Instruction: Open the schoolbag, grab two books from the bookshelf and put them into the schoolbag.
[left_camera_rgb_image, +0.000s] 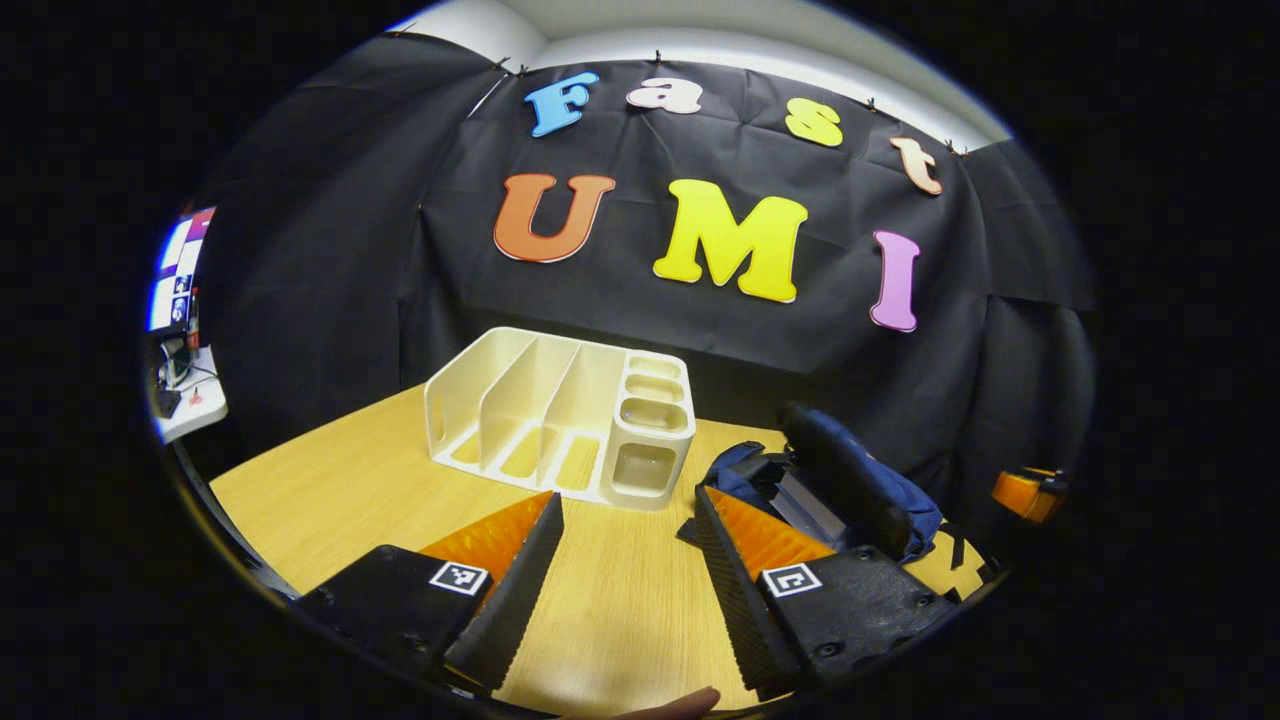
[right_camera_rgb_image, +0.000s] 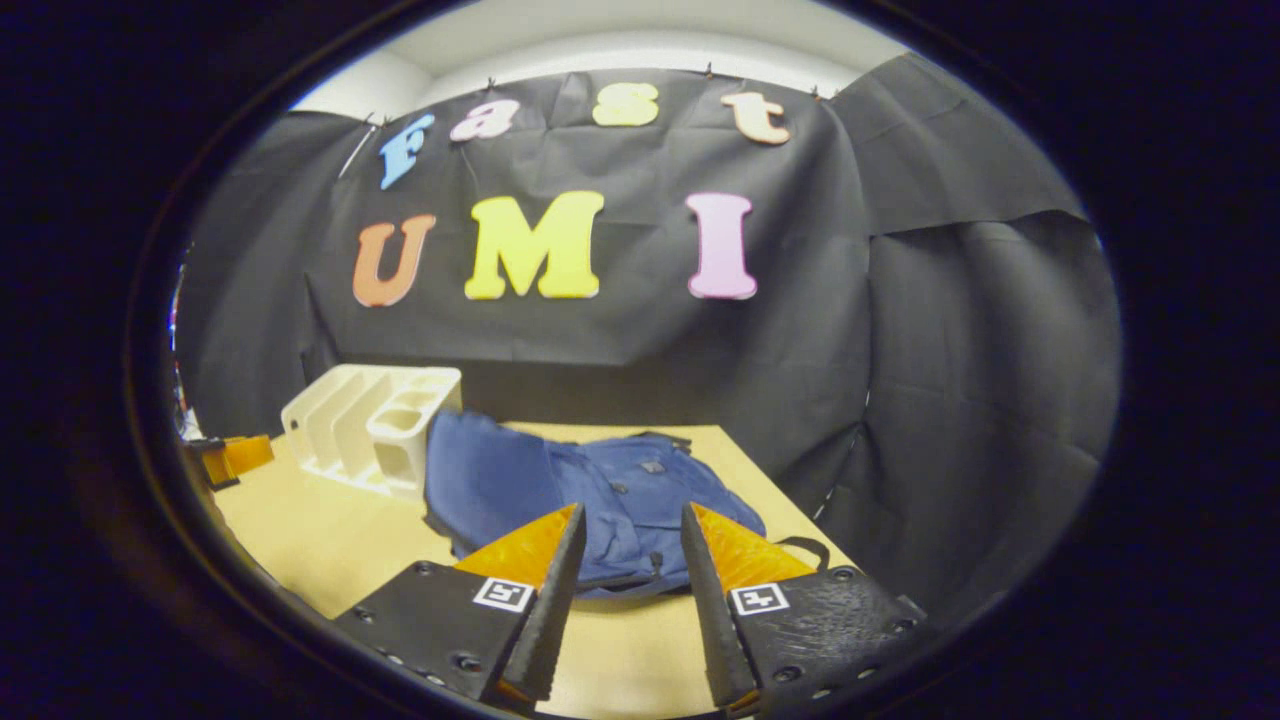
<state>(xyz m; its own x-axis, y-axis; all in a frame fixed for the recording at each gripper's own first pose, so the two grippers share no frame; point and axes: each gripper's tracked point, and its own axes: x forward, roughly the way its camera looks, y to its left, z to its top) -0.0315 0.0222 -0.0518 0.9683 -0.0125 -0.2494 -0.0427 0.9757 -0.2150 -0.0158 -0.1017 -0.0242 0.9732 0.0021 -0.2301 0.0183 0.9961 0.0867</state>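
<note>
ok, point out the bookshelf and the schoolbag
bookshelf (left_camera_rgb_image: 520, 400), left gripper view, on a middle divider wall.
schoolbag (right_camera_rgb_image: 620, 490), right gripper view, on its blue front panel.

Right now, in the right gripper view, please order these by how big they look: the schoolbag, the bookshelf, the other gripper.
1. schoolbag, largest, though it lies nearer the camera.
2. bookshelf, clearly smaller, but it stands farther back.
3. left gripper, smallest; just a part shows at the edge, so its true size is unsure.

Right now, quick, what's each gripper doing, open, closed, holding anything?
Left gripper: open, holding nothing, above the table facing the white bookshelf.
Right gripper: open, holding nothing, pointed at the blue schoolbag.
</note>
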